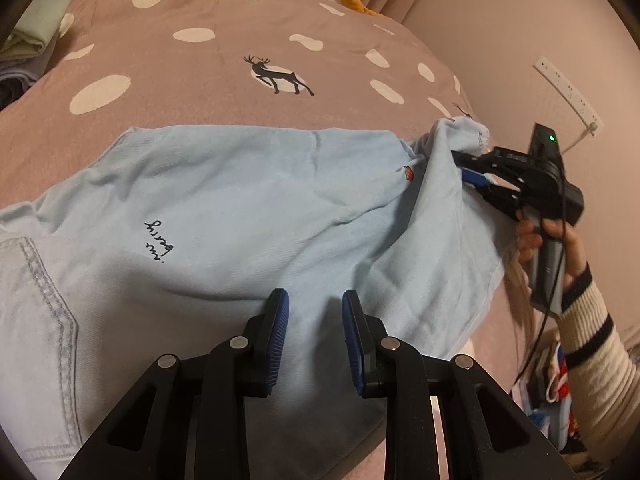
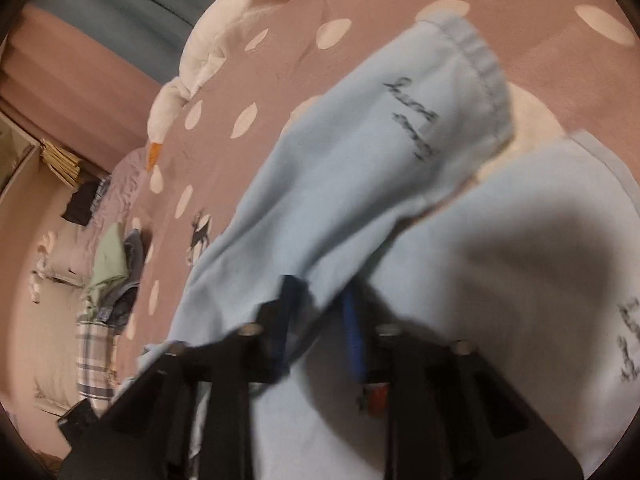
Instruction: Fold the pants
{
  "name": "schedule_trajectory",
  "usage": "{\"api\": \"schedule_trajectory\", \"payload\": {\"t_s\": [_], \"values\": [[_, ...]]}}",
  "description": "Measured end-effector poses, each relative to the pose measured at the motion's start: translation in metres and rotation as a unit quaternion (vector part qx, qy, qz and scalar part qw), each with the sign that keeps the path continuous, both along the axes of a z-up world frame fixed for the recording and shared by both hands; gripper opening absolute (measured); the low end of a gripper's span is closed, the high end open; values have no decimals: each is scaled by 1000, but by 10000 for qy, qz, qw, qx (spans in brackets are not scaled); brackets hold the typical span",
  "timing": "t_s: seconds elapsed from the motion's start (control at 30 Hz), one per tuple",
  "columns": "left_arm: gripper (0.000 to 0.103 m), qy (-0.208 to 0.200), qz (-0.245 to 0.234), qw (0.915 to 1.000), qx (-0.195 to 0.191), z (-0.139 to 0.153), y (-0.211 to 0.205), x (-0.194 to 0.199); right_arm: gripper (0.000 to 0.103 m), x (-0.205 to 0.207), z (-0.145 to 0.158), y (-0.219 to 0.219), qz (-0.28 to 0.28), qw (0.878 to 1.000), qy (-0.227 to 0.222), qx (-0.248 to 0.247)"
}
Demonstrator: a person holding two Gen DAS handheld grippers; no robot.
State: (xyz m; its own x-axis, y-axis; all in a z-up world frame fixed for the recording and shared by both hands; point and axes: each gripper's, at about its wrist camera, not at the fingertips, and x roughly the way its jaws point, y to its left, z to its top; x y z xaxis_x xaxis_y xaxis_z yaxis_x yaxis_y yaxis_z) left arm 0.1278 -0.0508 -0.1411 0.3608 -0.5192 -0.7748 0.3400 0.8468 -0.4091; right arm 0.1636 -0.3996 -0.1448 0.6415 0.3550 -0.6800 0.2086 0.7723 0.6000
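At the bottom centre, the left gripper point(image 1: 314, 312) is held with its blue pads apart above the light blue cotton pants point(image 1: 240, 200). At the right edge, their lifted hem is clamped by the right gripper point(image 1: 466, 164). Beyond lies the dotted mauve bedspread point(image 1: 192, 80).

Bed point(image 1: 192, 76) covered in a mauve-pink spread with white ovals and dark deer prints. Light blue pants point(image 1: 248, 208) lie directly on it across the near part, one end raised off the cover at right. Far edge: white plush goose point(image 2: 208, 40) with orange beak. Far left in the left wrist view: stack of folded clothes point(image 1: 28, 40), green piece on top, resting on the cover.
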Motion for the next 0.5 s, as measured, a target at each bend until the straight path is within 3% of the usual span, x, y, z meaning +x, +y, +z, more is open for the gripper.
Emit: {"api": "schedule_trajectory", "payload": {"t_s": [0.13, 0.33, 0.43, 0.5], "values": [[25, 10, -9, 10000, -17, 0, 0, 1, 8, -14, 10, -2, -195, 9995, -267, 9], [25, 52, -101, 9999, 6, 1, 1, 2, 7, -71, 66, -18, -467, 9950, -834, -273], [25, 51, -200, 9998, 20, 1, 3, -2, 7, -106, 77, -20, -736, 9929, -776, -512], [25, 87, -233, 9997, 19, 1, 5, -4, 7, -120, 61, -22, -879, 9911, -352, -939]]}}
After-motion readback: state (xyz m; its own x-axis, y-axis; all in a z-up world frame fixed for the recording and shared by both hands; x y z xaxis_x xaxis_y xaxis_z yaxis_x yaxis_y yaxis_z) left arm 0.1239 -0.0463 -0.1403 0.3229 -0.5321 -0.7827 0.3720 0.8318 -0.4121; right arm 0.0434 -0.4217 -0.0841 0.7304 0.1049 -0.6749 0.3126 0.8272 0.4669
